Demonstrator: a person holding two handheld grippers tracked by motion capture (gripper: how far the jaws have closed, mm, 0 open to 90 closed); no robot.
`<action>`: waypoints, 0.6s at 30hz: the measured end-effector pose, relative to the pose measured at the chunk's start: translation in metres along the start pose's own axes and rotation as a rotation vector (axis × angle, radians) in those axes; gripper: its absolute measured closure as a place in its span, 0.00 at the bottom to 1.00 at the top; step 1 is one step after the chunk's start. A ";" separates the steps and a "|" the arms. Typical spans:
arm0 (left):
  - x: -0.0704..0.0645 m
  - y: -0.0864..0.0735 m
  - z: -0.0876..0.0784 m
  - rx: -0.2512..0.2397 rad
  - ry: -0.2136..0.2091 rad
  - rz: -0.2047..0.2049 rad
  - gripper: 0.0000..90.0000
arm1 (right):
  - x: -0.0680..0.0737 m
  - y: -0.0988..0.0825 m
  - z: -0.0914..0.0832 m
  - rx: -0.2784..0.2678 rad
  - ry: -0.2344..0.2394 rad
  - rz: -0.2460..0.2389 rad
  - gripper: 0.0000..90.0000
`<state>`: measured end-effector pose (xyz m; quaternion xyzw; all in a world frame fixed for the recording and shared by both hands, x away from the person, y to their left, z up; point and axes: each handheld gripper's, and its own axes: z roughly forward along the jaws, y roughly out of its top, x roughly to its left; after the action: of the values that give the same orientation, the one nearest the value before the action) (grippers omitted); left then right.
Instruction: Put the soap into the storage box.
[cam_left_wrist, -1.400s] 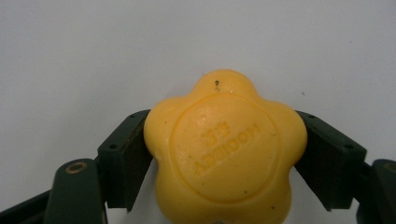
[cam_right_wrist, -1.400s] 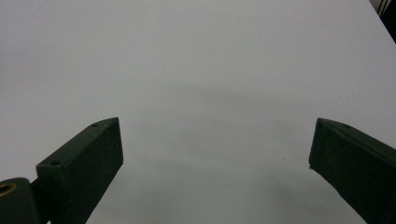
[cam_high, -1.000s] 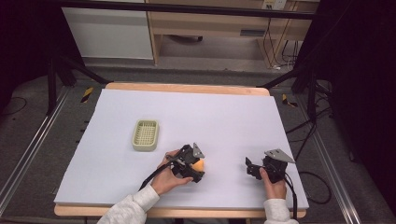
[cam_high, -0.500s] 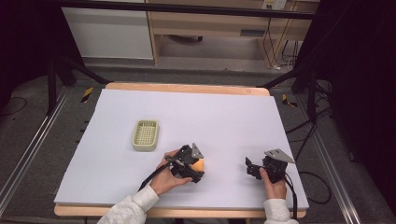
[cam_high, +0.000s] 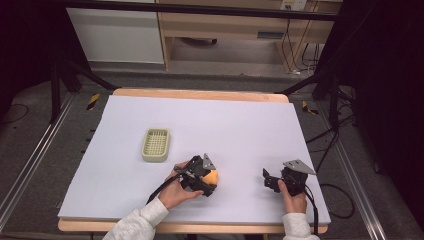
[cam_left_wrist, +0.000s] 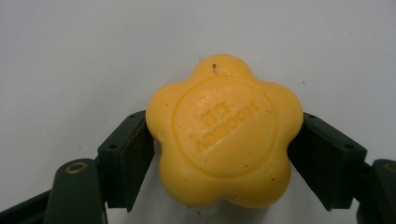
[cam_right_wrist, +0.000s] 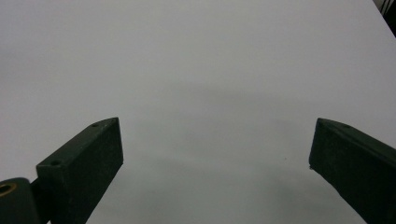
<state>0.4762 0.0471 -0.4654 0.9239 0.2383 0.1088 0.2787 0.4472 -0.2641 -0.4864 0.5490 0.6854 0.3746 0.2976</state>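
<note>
Now left gripper (cam_left_wrist: 224, 163) clamps flower-shaped yellow soap (cam_left_wrist: 224, 133); keep squeeze gentle, lift straight toward soap dish (cam_high: 155, 145). Right gripper (cam_right_wrist: 217, 163) gapes empty.

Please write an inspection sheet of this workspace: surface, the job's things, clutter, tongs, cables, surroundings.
Surface: white sheet over a wooden table, flat and clean.
Job's things: yellow flower-shaped soap bar with a stamped round face, lying on the sheet; pale green ribbed plastic soap dish, with nothing in it, farther back and to the left.
Clutter: nothing seen.
Tongs: left tongs have both pads against the soap's sides; right tongs stand wide open over bare sheet, nothing between them.
Cables: one black cable trails from the left tongs along the forearm; more cables on the floor at the right.
Surroundings: dark frame legs, wooden cabinet behind the table, grey floor.
</note>
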 end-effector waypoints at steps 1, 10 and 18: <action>0.000 0.000 0.000 0.001 -0.003 0.001 0.27 | 0.000 0.000 0.000 -0.001 0.000 0.000 0.04; 0.002 -0.001 0.000 0.000 -0.014 0.005 0.27 | 0.000 0.000 0.000 0.001 0.002 -0.001 0.04; 0.001 -0.001 0.000 -0.002 -0.011 0.004 0.28 | 0.000 0.000 0.000 0.003 0.005 0.000 0.04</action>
<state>0.4769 0.0481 -0.4658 0.9248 0.2348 0.1045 0.2806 0.4474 -0.2642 -0.4865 0.5484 0.6866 0.3749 0.2954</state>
